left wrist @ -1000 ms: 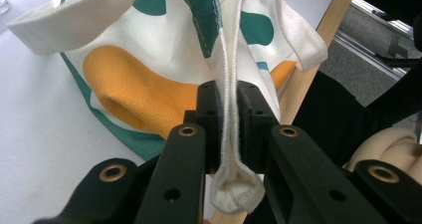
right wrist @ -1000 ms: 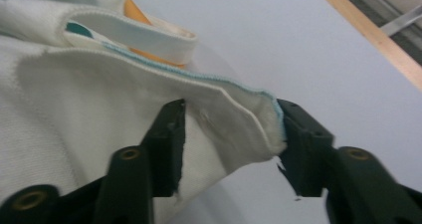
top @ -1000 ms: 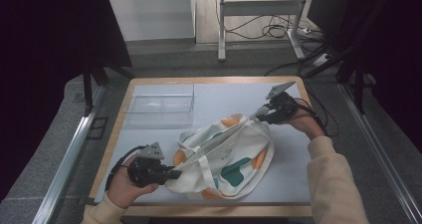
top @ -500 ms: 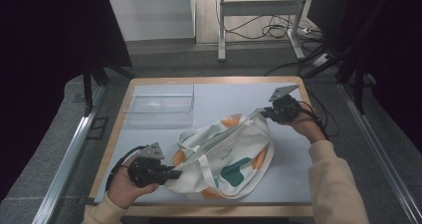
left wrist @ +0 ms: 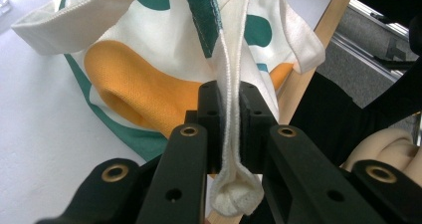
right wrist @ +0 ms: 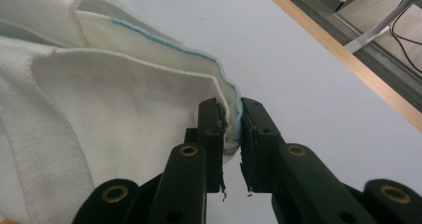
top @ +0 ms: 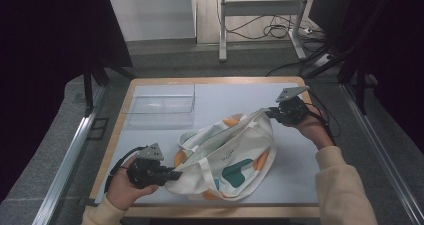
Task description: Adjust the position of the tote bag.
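Observation:
A cream tote bag [top: 225, 160] with orange and teal patches lies on the white table top [top: 235, 97], stretched between both grippers. My left gripper [top: 175, 175] is at the bag's near left end, shut on a folded cream edge [left wrist: 230, 134] that runs up between its jaws. My right gripper [top: 268, 112] is at the far right end. Its jaws have just been closing and now pinch the bag's corner hem [right wrist: 226, 92], which has a pale blue seam. In their own views the left gripper [left wrist: 230, 92] and the right gripper [right wrist: 230, 107] each have cloth clamped between the pads.
A clear plastic box [top: 160, 105] stands at the far left of the table. The wooden table rim [top: 215, 80] frames the white top. Metal rails run along both sides, and a stand with cables is on the floor beyond.
My right gripper has shut on the bag's corner and shifted slightly to the right, drawing the bag out longer. The left gripper has stayed in place with its grip.

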The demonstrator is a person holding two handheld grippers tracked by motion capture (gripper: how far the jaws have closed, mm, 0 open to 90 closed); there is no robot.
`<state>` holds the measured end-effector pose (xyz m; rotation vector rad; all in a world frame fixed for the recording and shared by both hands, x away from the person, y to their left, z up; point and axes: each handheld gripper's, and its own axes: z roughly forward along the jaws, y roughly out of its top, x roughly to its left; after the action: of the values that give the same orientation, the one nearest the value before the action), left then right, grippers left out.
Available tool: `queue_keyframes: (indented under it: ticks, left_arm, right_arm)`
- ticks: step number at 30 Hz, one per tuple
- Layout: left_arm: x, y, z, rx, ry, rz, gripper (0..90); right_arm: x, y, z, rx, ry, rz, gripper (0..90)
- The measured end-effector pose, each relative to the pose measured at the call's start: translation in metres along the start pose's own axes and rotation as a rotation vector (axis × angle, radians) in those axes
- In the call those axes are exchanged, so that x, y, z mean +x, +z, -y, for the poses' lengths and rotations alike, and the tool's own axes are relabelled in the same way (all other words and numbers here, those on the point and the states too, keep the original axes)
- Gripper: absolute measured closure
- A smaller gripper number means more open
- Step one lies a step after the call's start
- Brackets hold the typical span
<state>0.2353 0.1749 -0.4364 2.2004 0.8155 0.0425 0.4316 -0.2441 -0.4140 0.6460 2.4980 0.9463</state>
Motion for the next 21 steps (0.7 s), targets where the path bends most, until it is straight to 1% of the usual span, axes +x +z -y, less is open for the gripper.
queue_keyframes:
  ticks: [2,6,9,10,11,13,16,17,20,21]
  left_arm:
    - [0.000,-0.001,0.000,0.004,0.006,-0.003,82.7]
    - [0.001,-0.002,0.000,-0.010,-0.008,-0.008,82.7]
    - [0.001,-0.005,0.000,-0.017,-0.005,-0.014,82.8]
    - [0.002,-0.008,-0.002,-0.025,-0.006,-0.021,83.0]
    - [0.002,-0.008,-0.002,-0.025,-0.006,-0.021,83.1]
    - [0.002,-0.011,-0.004,-0.029,-0.004,-0.031,83.2]
    - [0.001,-0.016,-0.009,-0.033,0.008,-0.047,83.4]
    - [0.001,-0.019,-0.012,-0.033,0.014,-0.056,83.5]
    - [0.004,-0.027,-0.018,-0.043,0.026,-0.076,83.6]
    - [0.004,-0.027,-0.018,-0.043,0.026,-0.076,83.6]
  right_arm:
    - [0.000,-0.001,0.000,-0.002,-0.004,0.002,79.5]
    - [0.001,-0.006,-0.001,-0.022,-0.008,0.007,79.4]
    - [0.000,-0.010,-0.001,-0.030,-0.014,0.008,79.5]
    - [0.000,-0.014,-0.001,-0.043,-0.008,0.006,79.5]
    - [0.000,-0.014,-0.001,-0.043,-0.008,0.006,79.5]
    - [0.001,-0.020,-0.002,-0.050,-0.007,0.009,79.6]
    - [0.002,-0.030,-0.006,-0.051,-0.021,0.020,79.7]
    - [0.004,-0.039,-0.010,-0.058,-0.027,0.029,79.8]
    - [0.006,-0.049,-0.013,-0.067,-0.036,0.038,79.9]
    - [0.006,-0.049,-0.013,-0.067,-0.036,0.038,79.9]
